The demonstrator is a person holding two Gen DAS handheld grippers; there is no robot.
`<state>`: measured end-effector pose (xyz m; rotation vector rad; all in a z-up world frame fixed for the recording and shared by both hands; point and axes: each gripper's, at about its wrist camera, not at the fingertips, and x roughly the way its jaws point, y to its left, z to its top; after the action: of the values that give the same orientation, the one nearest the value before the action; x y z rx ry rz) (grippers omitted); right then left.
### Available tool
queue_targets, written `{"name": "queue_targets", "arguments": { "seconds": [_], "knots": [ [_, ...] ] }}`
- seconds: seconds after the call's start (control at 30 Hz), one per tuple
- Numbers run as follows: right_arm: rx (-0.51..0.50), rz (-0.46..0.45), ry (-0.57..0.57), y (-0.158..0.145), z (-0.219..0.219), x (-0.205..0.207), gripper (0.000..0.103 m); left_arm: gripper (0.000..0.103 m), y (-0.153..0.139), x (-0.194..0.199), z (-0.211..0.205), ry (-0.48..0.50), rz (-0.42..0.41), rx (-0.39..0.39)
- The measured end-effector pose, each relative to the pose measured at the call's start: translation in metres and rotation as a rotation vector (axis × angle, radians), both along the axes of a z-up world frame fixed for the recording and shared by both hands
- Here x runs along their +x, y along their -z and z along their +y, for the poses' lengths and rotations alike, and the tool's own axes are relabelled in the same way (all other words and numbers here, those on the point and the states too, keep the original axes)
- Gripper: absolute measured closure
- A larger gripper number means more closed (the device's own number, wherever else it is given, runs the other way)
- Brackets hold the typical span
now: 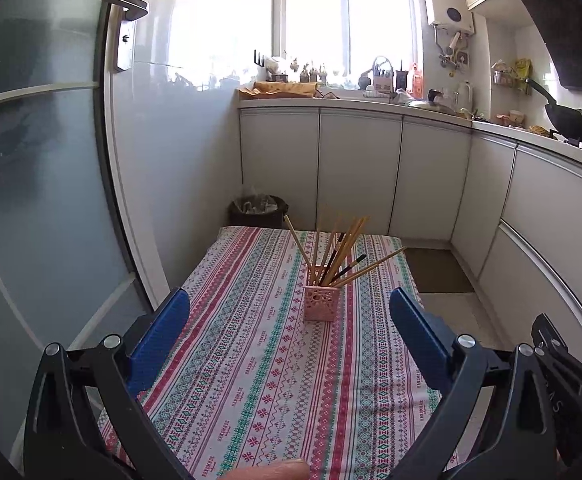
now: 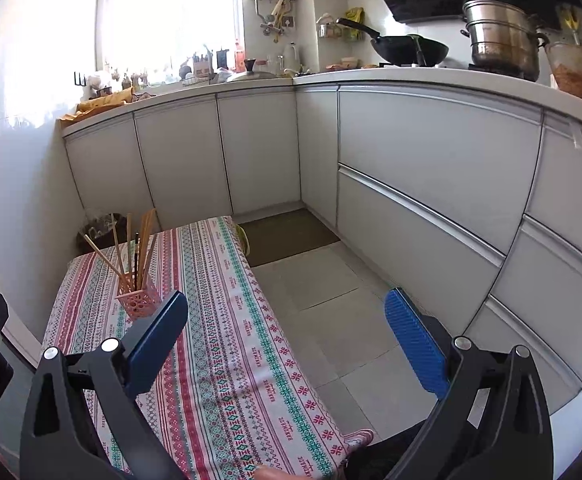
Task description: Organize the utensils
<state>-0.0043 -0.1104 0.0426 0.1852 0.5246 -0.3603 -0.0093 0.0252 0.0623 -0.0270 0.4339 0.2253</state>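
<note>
The pink holder [image 1: 319, 303] stands mid-table on the striped cloth [image 1: 251, 380], chopsticks [image 1: 341, 250] fanning up out of it toward 12 and 2 o'clock. It lies dead ahead at 12 o'clock of the left gripper [image 1: 290, 308], whose jaws are wide apart and empty. From the right gripper [image 2: 287, 308], also spread and empty, it sits at 10 o'clock, so the left looks better lined up. The cloth repeats the word "HANDMADE".
</note>
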Motion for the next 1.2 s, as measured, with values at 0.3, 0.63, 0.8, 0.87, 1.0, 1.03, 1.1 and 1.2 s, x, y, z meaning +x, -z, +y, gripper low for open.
{"name": "queue_targets", "arguments": {
  "seconds": [0.3, 0.63, 0.8, 0.87, 1.0, 1.03, 1.1, 1.2],
  "knots": [
    [0.014, -0.003, 0.059, 0.004, -0.025, -0.012, 0.007, 0.007, 0.007, 0.005, -0.025, 0.044, 0.019, -0.001],
    [0.033, -0.015, 0.069, 0.002, -0.033, -0.015, 0.007, 0.007, 0.006, 0.008, -0.037, 0.06, 0.025, 0.009],
    [0.044, -0.013, 0.068, 0.002, -0.037, -0.015, 0.007, 0.007, 0.003, 0.008, -0.037, 0.05, 0.017, -0.001],
    [0.05, -0.011, 0.064, 0.003, -0.038, -0.014, 0.007, 0.007, 0.004, 0.009, -0.039, 0.051, 0.02, 0.004],
    [0.056, -0.009, 0.06, 0.002, -0.038, -0.014, 0.007, 0.007, 0.007, 0.012, -0.041, 0.054, 0.041, 0.008],
    [0.057, -0.009, 0.059, 0.003, -0.038, -0.014, 0.007, 0.007, 0.008, 0.013, -0.041, 0.054, 0.045, 0.01],
    [0.063, -0.008, 0.054, 0.003, -0.038, -0.014, 0.007, 0.007, 0.008, 0.014, -0.041, 0.06, 0.052, 0.008],
    [0.068, -0.003, 0.051, 0.004, -0.038, -0.013, 0.007, 0.007, 0.007, 0.015, -0.042, 0.075, 0.06, 0.003]
  ]
}}
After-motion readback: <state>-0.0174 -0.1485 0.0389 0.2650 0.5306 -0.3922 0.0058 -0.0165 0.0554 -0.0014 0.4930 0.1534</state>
